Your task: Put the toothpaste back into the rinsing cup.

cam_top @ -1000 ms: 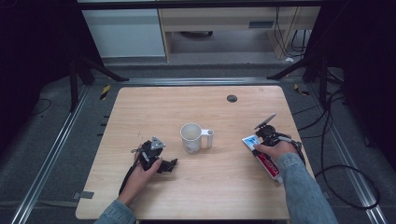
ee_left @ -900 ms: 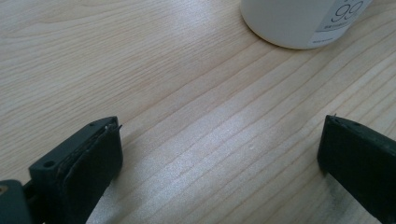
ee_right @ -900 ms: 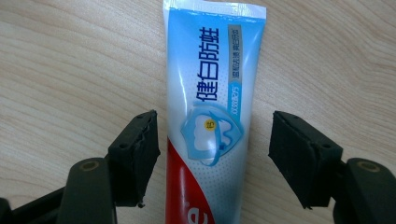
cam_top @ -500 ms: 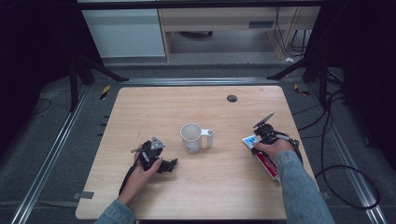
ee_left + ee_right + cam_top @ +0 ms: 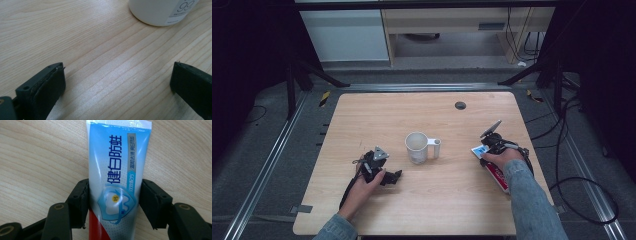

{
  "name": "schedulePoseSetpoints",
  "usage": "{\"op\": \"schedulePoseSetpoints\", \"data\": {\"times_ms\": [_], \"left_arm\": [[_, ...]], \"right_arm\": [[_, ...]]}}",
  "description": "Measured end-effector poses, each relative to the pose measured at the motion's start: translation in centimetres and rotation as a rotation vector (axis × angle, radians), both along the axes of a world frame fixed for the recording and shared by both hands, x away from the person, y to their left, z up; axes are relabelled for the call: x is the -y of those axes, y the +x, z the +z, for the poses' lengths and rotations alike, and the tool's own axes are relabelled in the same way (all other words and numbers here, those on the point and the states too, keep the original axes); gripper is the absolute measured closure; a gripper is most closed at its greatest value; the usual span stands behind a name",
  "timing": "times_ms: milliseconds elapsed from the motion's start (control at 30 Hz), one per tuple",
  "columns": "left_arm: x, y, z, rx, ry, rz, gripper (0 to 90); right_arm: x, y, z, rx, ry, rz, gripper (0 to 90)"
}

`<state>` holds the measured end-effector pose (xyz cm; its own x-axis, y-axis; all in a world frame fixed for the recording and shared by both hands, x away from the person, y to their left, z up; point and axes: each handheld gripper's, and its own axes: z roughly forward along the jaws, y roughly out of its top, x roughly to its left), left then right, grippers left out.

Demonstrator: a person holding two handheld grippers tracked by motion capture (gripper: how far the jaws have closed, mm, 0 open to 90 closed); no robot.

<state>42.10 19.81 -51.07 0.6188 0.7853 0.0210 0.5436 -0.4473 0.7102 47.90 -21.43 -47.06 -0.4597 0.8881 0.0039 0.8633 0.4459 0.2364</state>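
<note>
Where counted from left to right on the bench (image 5: 362,112): two grippers, one mug, one tube, one dark round grommet (image 5: 460,105) near the far edge.

Left gripper (image 5: 396,176): in the left hand (image 5: 364,182), resting low on the bench just left of and nearer than the mug, jaws spread wide apart, bare wood between them, nothing gripped.

Mug (image 5: 417,147): white, upright at mid-bench, handle turned toward the right side; interior pale, contents not discernible from above. Lower wall (image 5: 160,11) close ahead of the left gripper, bearing a printed label, clear of both jaws.

Tube (image 5: 493,167): toothpaste, blue and white with a red stretch toward the near end, flat on the bench, well right of the mug, crimped end pointing away from the person.

Right gripper (image 5: 486,150): in the right hand (image 5: 499,157), over the tube, jaws just now closing, one on each side of the tube (image 5: 117,170). Right pad against the tube's edge; left pad at the edge as well, pressing not certain, so a firm clamp cannot be told.
</note>
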Motion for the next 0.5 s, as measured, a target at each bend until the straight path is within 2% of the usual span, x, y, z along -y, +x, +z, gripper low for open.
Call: {"op": "schedulePoseSetpoints", "data": {"times_ms": [367,500], "left_arm": [[0.01,0.0,0.0,0.001,0.0,-0.001,0.0],[0.01,0.0,0.0,0.0,0.0,-0.001,0.0]], "right_arm": [[-0.35,0.26,0.01,-0.021,-0.022,0.0,44.6],[-0.37,0.28,0.07,-0.024,-0.026,-0.004,48.1]]}}
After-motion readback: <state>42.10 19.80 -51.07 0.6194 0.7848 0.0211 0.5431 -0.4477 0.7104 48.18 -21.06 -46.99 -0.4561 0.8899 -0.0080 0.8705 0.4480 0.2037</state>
